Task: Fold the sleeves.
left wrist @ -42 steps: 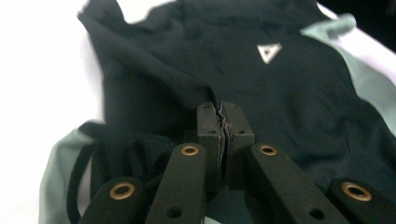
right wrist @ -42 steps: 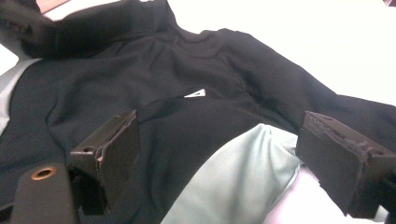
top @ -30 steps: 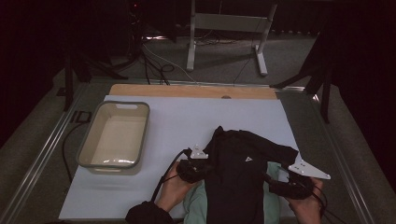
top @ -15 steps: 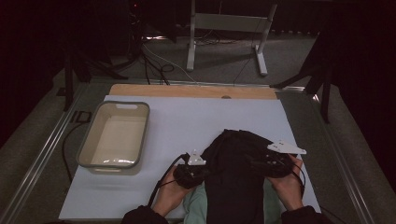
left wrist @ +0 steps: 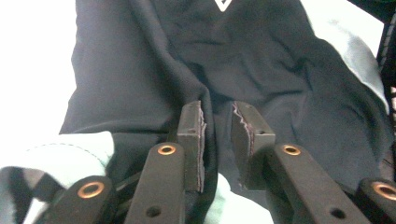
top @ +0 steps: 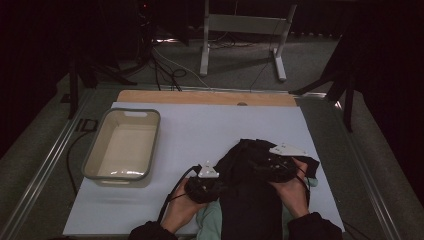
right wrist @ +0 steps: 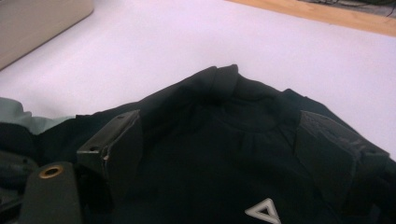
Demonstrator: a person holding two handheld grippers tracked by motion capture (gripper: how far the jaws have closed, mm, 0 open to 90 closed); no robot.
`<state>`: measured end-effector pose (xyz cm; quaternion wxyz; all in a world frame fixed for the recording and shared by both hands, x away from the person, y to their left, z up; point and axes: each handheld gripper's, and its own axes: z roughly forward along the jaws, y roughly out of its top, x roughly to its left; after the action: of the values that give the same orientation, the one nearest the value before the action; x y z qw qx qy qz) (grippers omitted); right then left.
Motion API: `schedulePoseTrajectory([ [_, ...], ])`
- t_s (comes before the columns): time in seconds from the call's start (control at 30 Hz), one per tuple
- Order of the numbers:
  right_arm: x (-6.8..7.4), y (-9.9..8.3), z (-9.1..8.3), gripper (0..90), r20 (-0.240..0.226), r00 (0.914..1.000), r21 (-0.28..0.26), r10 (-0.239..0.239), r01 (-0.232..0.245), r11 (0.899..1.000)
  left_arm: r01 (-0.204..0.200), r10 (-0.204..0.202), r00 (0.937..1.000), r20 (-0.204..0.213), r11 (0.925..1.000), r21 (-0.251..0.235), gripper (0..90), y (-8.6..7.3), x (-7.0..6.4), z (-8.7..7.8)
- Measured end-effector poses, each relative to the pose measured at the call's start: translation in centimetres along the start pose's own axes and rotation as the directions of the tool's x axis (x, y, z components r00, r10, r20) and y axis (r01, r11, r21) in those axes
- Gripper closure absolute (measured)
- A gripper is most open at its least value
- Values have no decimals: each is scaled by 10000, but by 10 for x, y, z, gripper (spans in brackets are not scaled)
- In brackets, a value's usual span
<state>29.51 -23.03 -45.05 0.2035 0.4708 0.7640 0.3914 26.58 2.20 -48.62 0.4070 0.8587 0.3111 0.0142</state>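
Observation:
A black garment (top: 250, 200) with a white triangle logo (right wrist: 264, 211) lies at the near edge of the white table cover (top: 200, 130), on top of a pale green garment (top: 207, 220). My left gripper (top: 220, 187) is at the black garment's left side; in the left gripper view its jaws (left wrist: 217, 116) stand close together with a fold of the black cloth (left wrist: 261, 70) pinched between them. My right gripper (top: 261, 165) hovers over the garment's far part. Its jaws (right wrist: 224, 135) are spread wide above the collar (right wrist: 224, 77), holding nothing.
A beige rectangular bin (top: 95, 157) stands at the table's left, its corner also visible in the right gripper view (right wrist: 37, 18). A wooden strip (top: 205, 97) runs along the far edge. Beyond lie cables and a metal stand on the floor.
The right gripper has swung leftward from the garment's right side onto the garment, and the garment's right part now lies folded inward. The left gripper has stayed nearly still.

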Motion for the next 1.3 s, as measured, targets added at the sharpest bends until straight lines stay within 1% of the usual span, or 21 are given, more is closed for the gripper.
schedulePoseTrajectory([
  [0.03, 0, 0, 0, 166, 0, 10000, 0, 0, 0, 10000, -13, 13, 10000, 23, 10000, 14, 745, 0, -1, 1],
  [0.1, 5, 2, 8, 170, -89, 10000, 130, 2, -1, 9999, -8, 8, 9999, 127, 10000, -2, 745, 0, -2, 2],
  [0.13, 5, 2, 8, 170, -89, 10000, 130, 2, -1, 9999, 16, -16, 9998, 173, 10000, -33, 745, 0, -3, 2],
  [0.23, 10, 3, 17, 177, -135, 9999, 270, -13, 16, 9996, -22, 23, 9998, 206, 10000, -74, 735, 1, -4, 2],
  [0.27, 14, 3, 23, 181, -185, 9998, 388, -19, 26, 9992, 7, -5, 9997, 248, 9999, -103, 732, 1, -4, 2],
  [0.3, 14, 3, 23, 181, -185, 9998, 388, -19, 26, 9992, 16, -12, 9996, 273, 9999, -124, 732, 1, -5, 1],
  [0.37, 17, 4, 29, 197, -262, 9996, 502, 57, -44, 9987, 40, -35, 9993, 365, 9999, -124, 725, 1, -5, 1],
  [0.4, 19, 4, 34, 215, -347, 9992, 593, 219, -198, 9980, 25, -20, 9993, 369, 9999, -117, 720, 1, -5, 1],
  [0.5, 23, 5, 39, 217, -434, 9986, 672, 294, -265, 9974, -2, 5, 9993, 381, 10000, -83, 715, 1, -6, 2],
  [0.67, 31, 8, 47, 212, -551, 9983, 791, 176, -132, 9968, 38, -33, 9992, 390, 9999, -132, 713, 0, -6, 4],
  [0.77, 35, 8, 54, 243, -624, 9977, 984, 268, -206, 9949, 40, -28, 9991, 418, 9996, -289, 684, 1, -6, 1],
  [0.87, 38, 6, 60, 332, -659, 9974, 1240, 299, -215, 9921, -35, 57, 9993, 364, 9981, -615, 636, 3, -5, -7],
  [0.97, 40, 4, 65, 475, -1011, 9939, 1516, 439, -282, 9880, 25, 0, 9996, 269, 9956, -938, 589, 3, -3, -15],
  [1.03, 42, 3, 66, 624, -1178, 9923, 1618, 391, -197, 9866, 113, -96, 9998, 153, 9932, -1157, 564, 3, 0, -21],
  [1.07, 44, 2, 66, 782, -1284, 9915, 1639, 206, 7, 9865, 163, -151, 9998, 102, 9918, -1268, 539, 3, 2, -24],
  [1.1, 44, 2, 67, 832, -1366, 9906, 1648, 116, 112, 9863, 205, -206, 9998, 5, 9901, -1386, 523, 2, 3, -27],
  [1.13, 44, 2, 67, 832, -1366, 9906, 1648, 116, 112, 9863, 222, -241, 9997, -103, 9885, -1493, 523, 1, 5, -30],
  [1.17, 45, 2, 66, 880, -1258, 9921, 1628, -1, 208, 9864, 211, -241, 9996, -172, 9869, -1602, 504, 0, 7, -32],
  [1.23, 43, 4, 65, 888, -1031, 9946, 1530, -91, 249, 9879, 300, -384, 9983, -440, 9839, -1764, 444, -2, 10, -37],
  [1.27, 41, 4, 65, 888, -912, 9957, 1491, -141, 277, 9884, 422, -529, 9972, -528, 9815, -1865, 429, -3, 13, -39],
  [1.3, 40, 5, 64, 888, -661, 9976, 1458, -225, 320, 9888, 517, -644, 9962, -591, 9794, -1951, 420, -5, 16, -42],
])
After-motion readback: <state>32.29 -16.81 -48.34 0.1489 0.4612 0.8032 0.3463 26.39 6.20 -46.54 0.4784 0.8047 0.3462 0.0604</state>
